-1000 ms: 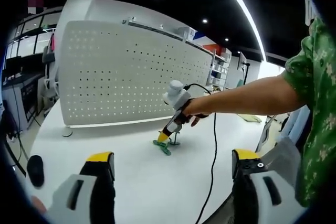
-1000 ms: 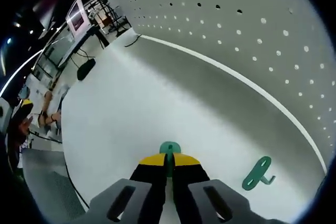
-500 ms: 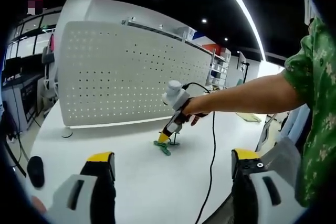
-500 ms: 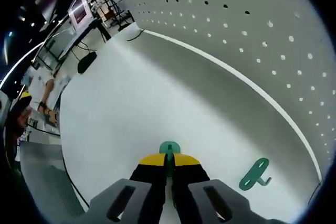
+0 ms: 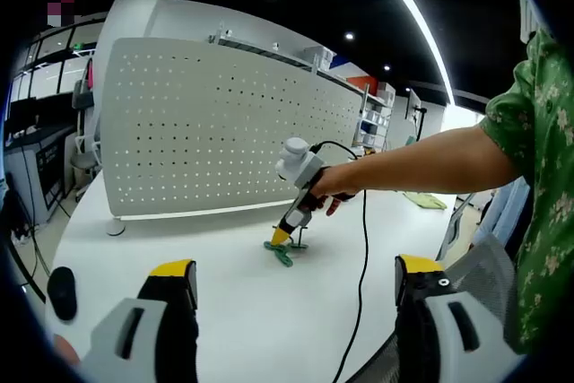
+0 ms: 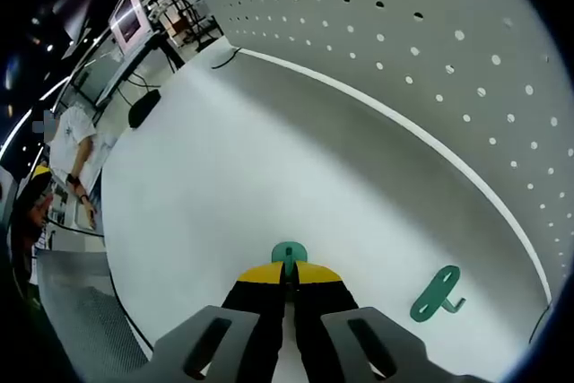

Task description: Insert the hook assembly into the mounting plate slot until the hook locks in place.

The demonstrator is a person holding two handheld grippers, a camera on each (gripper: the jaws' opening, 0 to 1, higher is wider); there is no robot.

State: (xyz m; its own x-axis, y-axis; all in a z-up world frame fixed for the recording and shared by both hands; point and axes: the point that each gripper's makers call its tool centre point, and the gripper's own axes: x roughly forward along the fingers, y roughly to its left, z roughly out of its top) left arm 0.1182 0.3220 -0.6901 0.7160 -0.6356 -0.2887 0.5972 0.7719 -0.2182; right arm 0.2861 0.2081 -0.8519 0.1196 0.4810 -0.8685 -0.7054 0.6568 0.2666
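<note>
White table [image 5: 242, 311] runs up to a perforated pegboard [image 5: 224, 132] standing along its far edge; a lab with shelves and ceiling lights sits behind it.

My right gripper [image 6: 288, 280] has its yellow-tipped jaws pressed together on a green hook [image 6: 289, 255]. Just the rounded green top pokes out above the tips, the rest is buried between the jaws, so I can't read its shape. From the left gripper view I see that same right gripper [image 5: 280, 237] out over the table in a person's hand [image 5: 334, 184], tip angled down, very close to the green bits on the table near the pegboard; I can't tell if it touches them. A black cable [image 5: 360, 266] trails back from it.

My left gripper [image 5: 296, 280] is spread wide, nothing between the jaws, held back over the near edge.

Second green hook [image 6: 438, 293] lies flat on the table to the right of my right gripper, close to the pegboard's foot: flat plate with two holes and a bent prong at one end. In the left gripper view the green pieces [image 5: 282, 251] are too small to separate.

Black mouse [image 5: 61, 286] sits at the table's left edge. A bystander [image 6: 72, 163] stands off in the background.
</note>
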